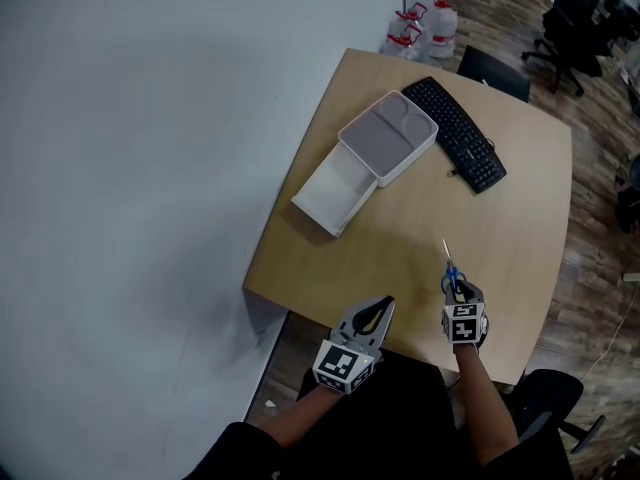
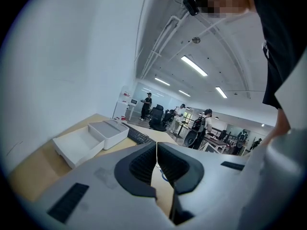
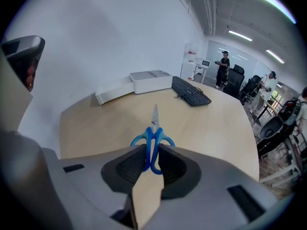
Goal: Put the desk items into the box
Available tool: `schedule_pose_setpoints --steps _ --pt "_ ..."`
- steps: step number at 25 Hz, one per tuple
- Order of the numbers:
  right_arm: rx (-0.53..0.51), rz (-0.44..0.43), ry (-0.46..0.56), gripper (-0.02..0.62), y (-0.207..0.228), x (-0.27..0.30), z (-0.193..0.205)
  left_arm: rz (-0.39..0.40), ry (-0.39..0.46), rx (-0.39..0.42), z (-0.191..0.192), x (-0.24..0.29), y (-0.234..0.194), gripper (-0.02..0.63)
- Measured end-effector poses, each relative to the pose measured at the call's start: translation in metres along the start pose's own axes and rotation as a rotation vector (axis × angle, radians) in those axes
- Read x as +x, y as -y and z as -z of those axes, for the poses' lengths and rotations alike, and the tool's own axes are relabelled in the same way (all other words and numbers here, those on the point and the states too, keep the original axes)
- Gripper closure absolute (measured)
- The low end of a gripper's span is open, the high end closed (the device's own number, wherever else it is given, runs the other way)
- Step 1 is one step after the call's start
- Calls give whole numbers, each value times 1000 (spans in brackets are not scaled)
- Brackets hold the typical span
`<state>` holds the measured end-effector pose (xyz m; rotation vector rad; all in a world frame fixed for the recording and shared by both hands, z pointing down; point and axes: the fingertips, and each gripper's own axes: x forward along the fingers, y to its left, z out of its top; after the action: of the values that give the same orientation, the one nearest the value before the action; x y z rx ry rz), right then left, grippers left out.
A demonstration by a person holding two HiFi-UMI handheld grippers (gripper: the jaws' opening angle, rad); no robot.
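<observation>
Blue-handled scissors point(image 1: 450, 273) stick out of my right gripper point(image 1: 455, 293), blades pointing away across the wooden desk point(image 1: 520, 198). In the right gripper view the jaws press on the scissors point(image 3: 153, 138) at the handle loops, so the right gripper point(image 3: 152, 159) is shut on them. My left gripper point(image 1: 378, 313) hovers at the desk's near edge, shut with nothing between its jaws point(image 2: 156, 164). The open white box point(image 1: 338, 193) and its grey-lined second half point(image 1: 388, 136) lie at the far left of the desk.
A black keyboard point(image 1: 455, 133) lies to the right of the box. Water bottles point(image 1: 420, 23) and a black chair point(image 1: 495, 68) stand beyond the desk's far edge. A white wall runs along the left. People stand far off in the office.
</observation>
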<state>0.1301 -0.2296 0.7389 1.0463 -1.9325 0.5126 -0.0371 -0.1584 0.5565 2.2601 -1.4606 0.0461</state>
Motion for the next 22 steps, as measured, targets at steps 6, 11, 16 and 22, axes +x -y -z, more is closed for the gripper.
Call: schedule_pose_setpoints --steps 6,11,16,22 --pt "-15 -9 39 457 -43 7 -50 18 9 -12 -15 -15 -40 591" --pt "-38 -20 70 457 -88 17 -100 27 18 -16 -28 -30 -78 591" --pt "-51 -24 111 457 -127 34 -148 53 25 -21 -36 -45 -116 591" --pt "-48 -7 142 457 -152 47 -208 86 28 3 -45 -58 -155 591"
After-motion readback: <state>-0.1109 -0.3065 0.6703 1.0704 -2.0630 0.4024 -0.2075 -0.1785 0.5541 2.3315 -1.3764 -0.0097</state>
